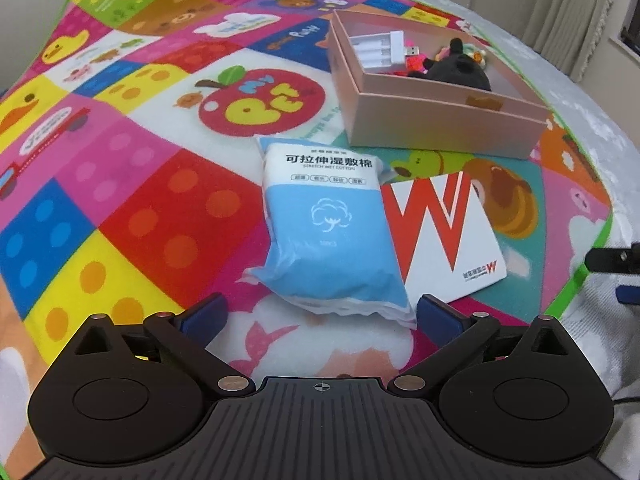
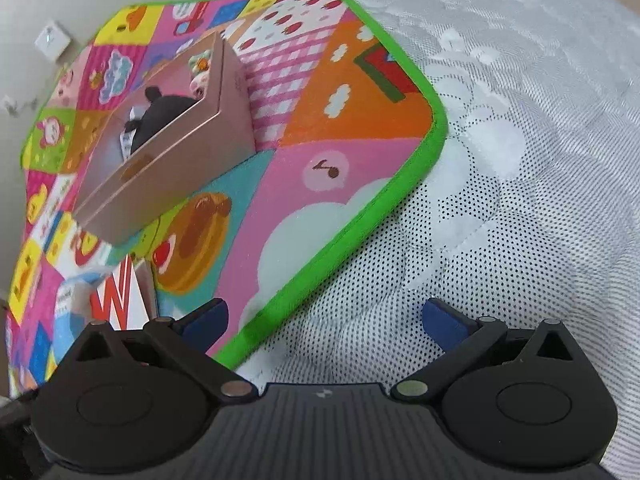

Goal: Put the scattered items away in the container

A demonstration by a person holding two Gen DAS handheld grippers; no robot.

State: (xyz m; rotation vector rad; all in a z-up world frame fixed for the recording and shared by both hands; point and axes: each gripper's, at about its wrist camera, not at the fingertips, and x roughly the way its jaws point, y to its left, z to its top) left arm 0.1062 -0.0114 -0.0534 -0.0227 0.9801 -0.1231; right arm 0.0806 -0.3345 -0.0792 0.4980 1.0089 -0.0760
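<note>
Play mat [image 1: 132, 184]: patchwork of pink, yellow, red, blue and orange squares, several dotted, with cartoon animals and a red apple bearing yellow letters; bright green border. Box [image 1: 448, 120]: uniform dusty pink walls, small tan label on one side. Contents: white battery holder [image 1: 380, 50], black plush toy [image 1: 460, 66], small red and orange pieces. Cotton pad pack [image 1: 332, 220]: white upper half with dark printed characters, light blue lower half with a white cotton-boll outline. Card [image 1: 444, 224]: white with a large red "W". Bed cover [image 2: 520, 160]: pale grey-white, dotted mesh with cloud-shaped quilting. Left hand-held gripper [image 1: 320, 314] and right hand-held gripper [image 2: 326, 320]: black bodies, dark blue pads.
</note>
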